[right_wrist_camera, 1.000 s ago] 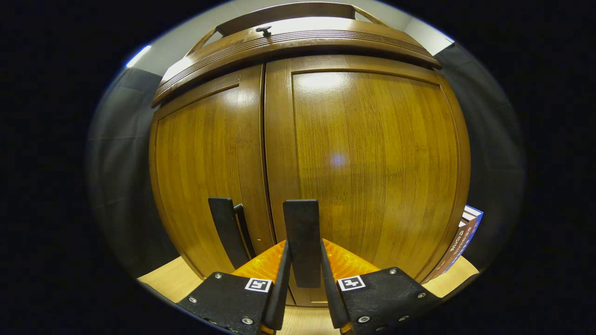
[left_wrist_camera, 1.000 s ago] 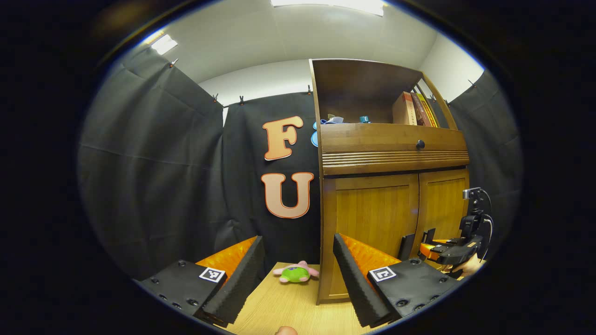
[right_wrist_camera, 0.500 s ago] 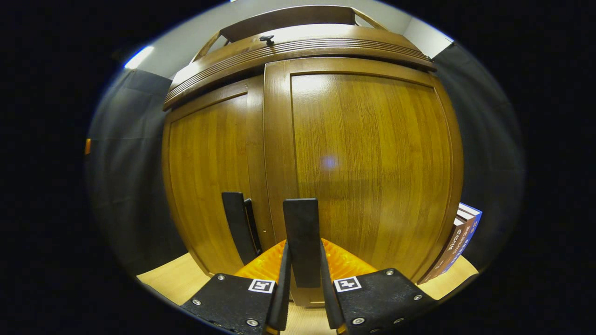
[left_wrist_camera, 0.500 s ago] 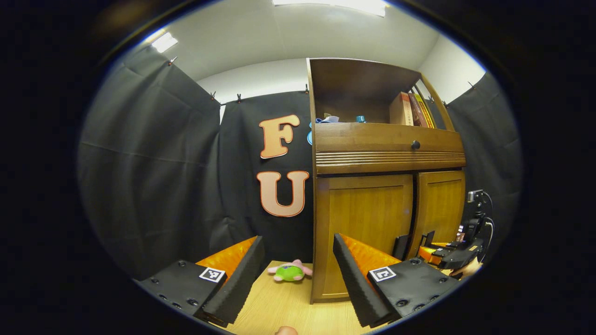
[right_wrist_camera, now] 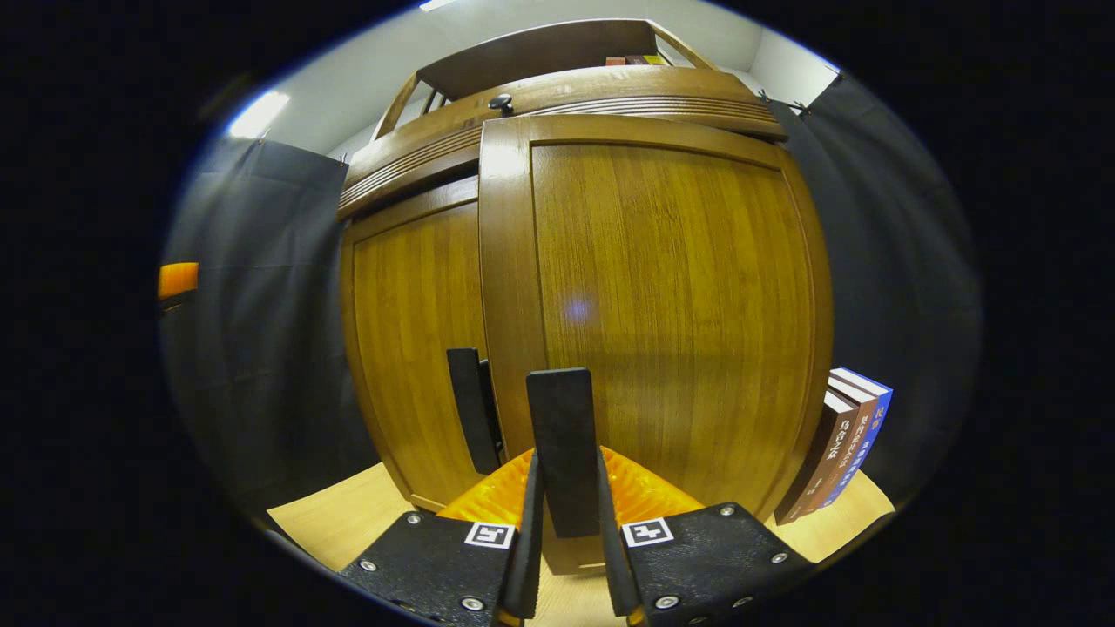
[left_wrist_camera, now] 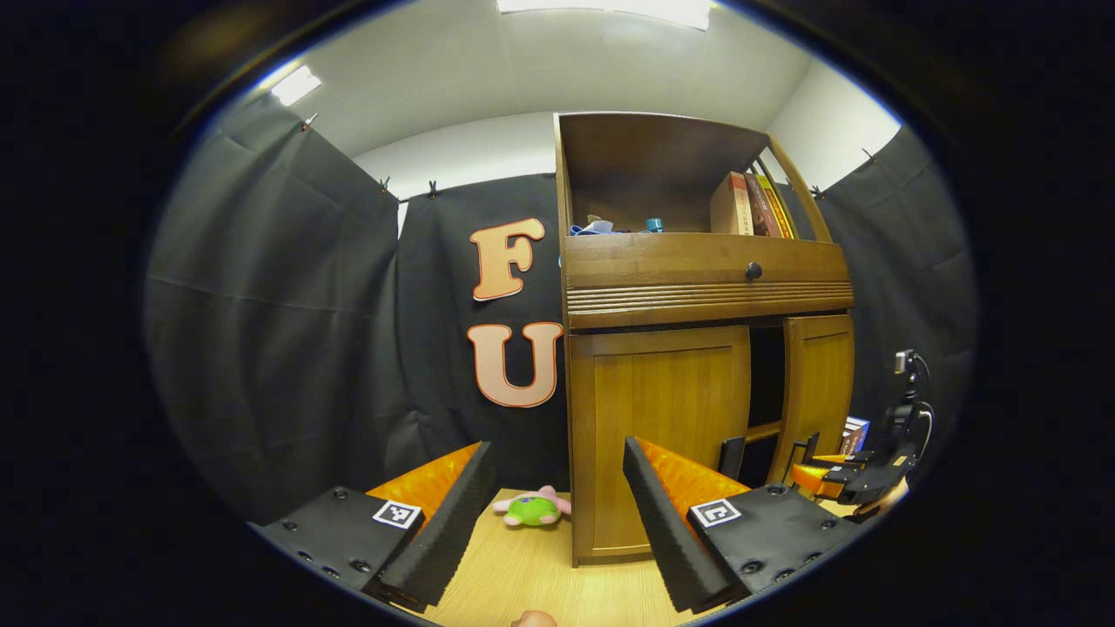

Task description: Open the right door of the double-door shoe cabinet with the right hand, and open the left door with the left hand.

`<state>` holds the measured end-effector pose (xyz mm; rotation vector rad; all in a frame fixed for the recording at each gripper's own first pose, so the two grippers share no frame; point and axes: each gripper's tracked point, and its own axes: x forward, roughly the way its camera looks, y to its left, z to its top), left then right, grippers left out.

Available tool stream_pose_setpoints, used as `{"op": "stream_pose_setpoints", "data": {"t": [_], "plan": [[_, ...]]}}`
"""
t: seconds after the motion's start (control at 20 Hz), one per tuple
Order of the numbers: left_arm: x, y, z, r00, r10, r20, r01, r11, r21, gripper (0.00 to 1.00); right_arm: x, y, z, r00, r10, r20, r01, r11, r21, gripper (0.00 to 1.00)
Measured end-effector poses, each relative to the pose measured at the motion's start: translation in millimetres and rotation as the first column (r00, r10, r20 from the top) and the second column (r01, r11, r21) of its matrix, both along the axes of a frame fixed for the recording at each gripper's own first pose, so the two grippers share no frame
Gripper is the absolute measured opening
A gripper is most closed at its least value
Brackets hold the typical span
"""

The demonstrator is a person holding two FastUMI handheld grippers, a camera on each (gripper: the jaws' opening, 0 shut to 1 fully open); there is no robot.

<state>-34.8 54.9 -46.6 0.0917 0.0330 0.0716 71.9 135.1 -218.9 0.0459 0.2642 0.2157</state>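
Observation:
The wooden shoe cabinet [left_wrist_camera: 697, 283] stands on the table. Its left door [left_wrist_camera: 658, 427] is closed, with a black upright handle [right_wrist_camera: 470, 405] near its inner edge. The right door [right_wrist_camera: 662, 296] stands partly swung out, leaving a dark gap [left_wrist_camera: 766, 374] between the doors. My right gripper [right_wrist_camera: 566, 475] is shut on the right door's black handle [right_wrist_camera: 564, 418]; it also shows at the door's lower edge [left_wrist_camera: 832, 475]. My left gripper [left_wrist_camera: 557, 514] is open and holds nothing, a short way in front of the cabinet's left side.
A green and pink plush toy [left_wrist_camera: 527, 509] lies on the wooden table [left_wrist_camera: 523, 575] left of the cabinet. Books [right_wrist_camera: 841, 440] stand against the cabinet's right side. More books [left_wrist_camera: 749, 205] sit on the open top shelf above a drawer with a dark knob [left_wrist_camera: 753, 271].
The right door has swung outward with my right gripper on its handle, and the gap between the doors has widened. The left gripper stays open, its view shifted slightly rightward.

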Motion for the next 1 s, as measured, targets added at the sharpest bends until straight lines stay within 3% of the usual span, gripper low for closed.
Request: {"op": "stream_pose_setpoints", "data": {"t": [0.45, 0.75, 0.9, 0.95, 1.0], "plan": [[-0.4, -1.5, -0.4, 1.000, 0.000, -0.004, 0.000, 1.000, -0.015, 0.95, -36.8, -22.4, 9.3, 1.000, 0.020, 0.005, -0.020, 0.999, 0.025, 0.31], [-1.5, -13.4, -2.0, 0.999, -0.032, -0.008, 0.032, 0.999, -0.030, 0.95, -53.7, -42.4, 12.8, 1.000, -0.016, 0.011, 0.016, 1.000, 0.012, 0.30], [-3.4, -18.3, 0.8, 0.999, -0.042, 0.002, 0.042, 0.999, -0.021, 0.95, -62.0, -50.2, 15.3, 0.999, -0.034, 0.007, 0.033, 0.999, 0.020, 0.24], [-3.9, -19.4, 2.7, 0.999, -0.043, 0.007, 0.043, 0.999, -0.017, 0.95, -65.3, -54.0, 16.1, 0.999, -0.040, 0.009, 0.040, 0.999, 0.017, 0.30], [-3.0, -21.2, 3.1, 0.999, -0.046, 0.008, 0.046, 0.999, -0.017, 0.95, -67.6, -57.9, 16.9, 0.999, -0.048, 0.009, 0.048, 0.999, 0.015, 0.12]]}}
